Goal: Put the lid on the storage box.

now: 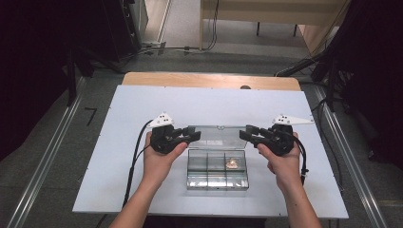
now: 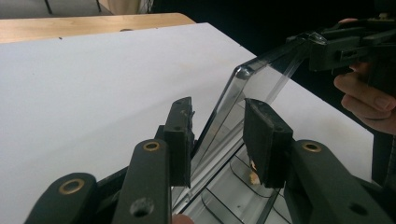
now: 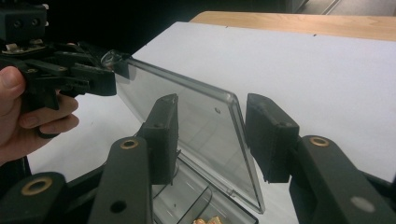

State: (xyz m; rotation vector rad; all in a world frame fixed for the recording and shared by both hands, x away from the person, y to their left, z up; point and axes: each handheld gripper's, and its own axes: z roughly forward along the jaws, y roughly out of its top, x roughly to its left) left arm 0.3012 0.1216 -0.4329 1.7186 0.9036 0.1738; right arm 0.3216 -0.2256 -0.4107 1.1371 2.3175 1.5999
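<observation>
A clear plastic box [image 1: 217, 170] is sitting on the white desk [image 1: 142, 109], divided into small compartments. Its clear lid [image 1: 217, 135] is standing raised, tilting back from the rear edge of the box. A small tan piece [image 1: 232, 164] is lying in a rear compartment on the right.

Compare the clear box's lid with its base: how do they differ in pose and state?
The lid stands tilted up; the base lies flat on the white table. The lid is one plain pane; the base is split into compartments, one holding a small tan piece. The lid sits between the jaws of the left claw and right claw; the base is untouched. Both are clear plastic, joined along the back edge.
</observation>
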